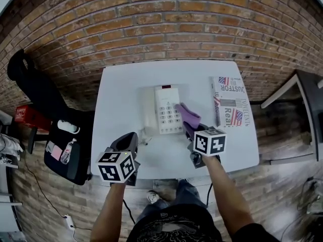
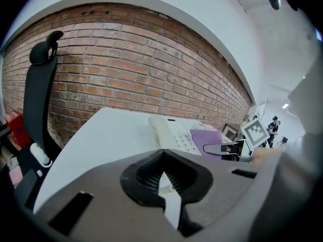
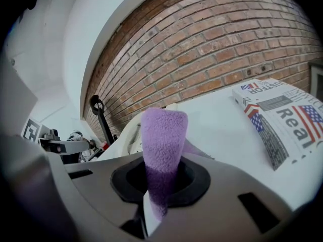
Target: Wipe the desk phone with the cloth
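Head view and both gripper views, read left to right with the desk phone (image 1: 165, 110) as the reference. Far left of the phone, off the white desk (image 1: 121, 92), stood a black office chair (image 1: 31, 84) against the brick wall (image 1: 166, 24), with a red box (image 1: 29, 117) on the floor beside it. Left of the phone and nearer the person, the left gripper (image 1: 132, 137) hovered over the desk's front part. Its own view showed the jaws of the left gripper (image 2: 164, 185) clenched together with nothing between them, only a thin sliver of white desk showing at their seam, and the phone (image 2: 172, 133) lying ahead and slightly right. The phone lay flat at the middle of the desk, handset along its left side, keypad facing up, a dark display strip at its far end. Against the phone's right edge, beside the keypad, rested the free end of the purple cloth (image 1: 187, 114). The cloth's near end was grasped by the jaws of the right gripper (image 1: 195, 131), which was held just right of the phone and toward the person. In the right gripper's own view the fleecy cloth (image 3: 162, 140) rose as a folded tongue from between the jaws of the gripper (image 3: 156, 198), with the phone (image 3: 132, 134) partly hidden behind it. Well right of the phone, a folded newspaper (image 1: 229, 103) (image 3: 282, 120) lay flat along the desk's right side, clear of both grippers.
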`<state>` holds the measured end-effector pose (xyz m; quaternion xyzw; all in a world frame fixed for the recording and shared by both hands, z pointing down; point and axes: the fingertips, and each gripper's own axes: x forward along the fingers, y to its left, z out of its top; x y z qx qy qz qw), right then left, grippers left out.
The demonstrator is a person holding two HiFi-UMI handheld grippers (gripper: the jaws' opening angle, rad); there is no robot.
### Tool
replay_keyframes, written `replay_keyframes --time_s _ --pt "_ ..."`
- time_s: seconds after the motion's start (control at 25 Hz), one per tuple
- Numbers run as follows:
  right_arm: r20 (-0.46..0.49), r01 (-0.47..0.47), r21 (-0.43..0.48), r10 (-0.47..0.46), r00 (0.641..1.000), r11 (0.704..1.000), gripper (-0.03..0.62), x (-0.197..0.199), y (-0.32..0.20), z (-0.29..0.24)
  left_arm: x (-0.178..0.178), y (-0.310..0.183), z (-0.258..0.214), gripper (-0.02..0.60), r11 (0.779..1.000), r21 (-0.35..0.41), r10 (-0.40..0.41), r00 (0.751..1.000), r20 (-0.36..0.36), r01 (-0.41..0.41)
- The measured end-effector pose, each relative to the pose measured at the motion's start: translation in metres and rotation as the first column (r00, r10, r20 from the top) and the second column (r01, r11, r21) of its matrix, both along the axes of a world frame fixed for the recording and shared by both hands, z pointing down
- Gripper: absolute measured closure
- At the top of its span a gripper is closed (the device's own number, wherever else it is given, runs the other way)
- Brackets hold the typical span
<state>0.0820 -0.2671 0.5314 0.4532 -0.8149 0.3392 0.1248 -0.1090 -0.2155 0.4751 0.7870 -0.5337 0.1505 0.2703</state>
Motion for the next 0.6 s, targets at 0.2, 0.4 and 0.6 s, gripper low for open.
replay_keyframes --time_s 0.2,0.4,0.6 --pt "0.014 -0.035 -0.017 0.035 0.999 0.999 0.549 0.001 0.018 0.003 -0.001 0.008 0.0 0.577 1.0 0.005 0.02 1.0 -0.011 -0.02" --pt "0.042 -0.073 -0.03 0.074 0.996 0.997 0.549 -0.002 0.033 0.004 -0.001 0.014 -0.001 0.577 0.999 0.014 0.043 0.999 -0.024 -0.043" --pt "0.063 -0.101 -0.038 0.103 0.993 0.994 0.549 -0.01 0.043 0.005 -0.004 0.022 -0.001 0.577 0.998 0.021 0.058 0.998 -0.033 -0.057"
